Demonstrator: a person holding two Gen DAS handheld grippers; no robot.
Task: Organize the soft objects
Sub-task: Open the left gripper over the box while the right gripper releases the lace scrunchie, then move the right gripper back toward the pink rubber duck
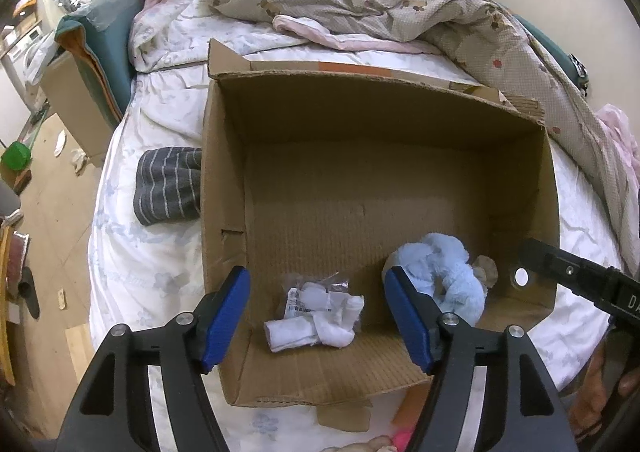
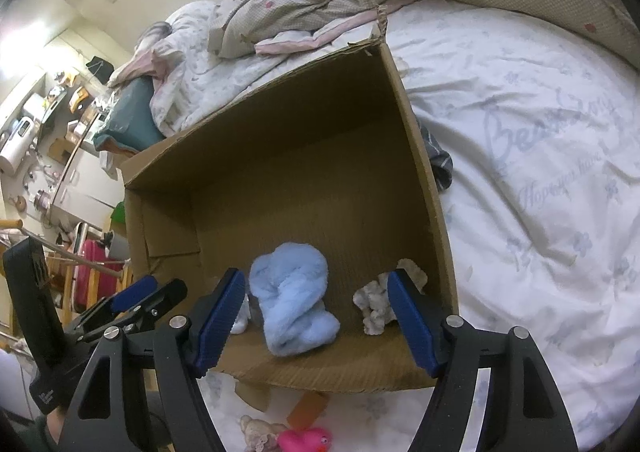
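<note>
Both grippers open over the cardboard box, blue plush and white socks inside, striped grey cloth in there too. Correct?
Not quite. The striped grey cloth lies on the bed outside the cardboard box, against its wall, as the left wrist view shows. The rest holds: left gripper and right gripper open, blue plush and white socks inside.

From my feed, the open cardboard box [image 1: 224,188] sits on the bed with three soft things along its near wall: a fluffy light-blue plush [image 2: 292,304] twisted up in the middle, a scrunched white sock bundle [image 1: 316,316] with a barcode tag, and a small knobbly grey-white toy [image 2: 374,304]. A striped grey garment [image 1: 168,184] lies just outside the box.
</note>
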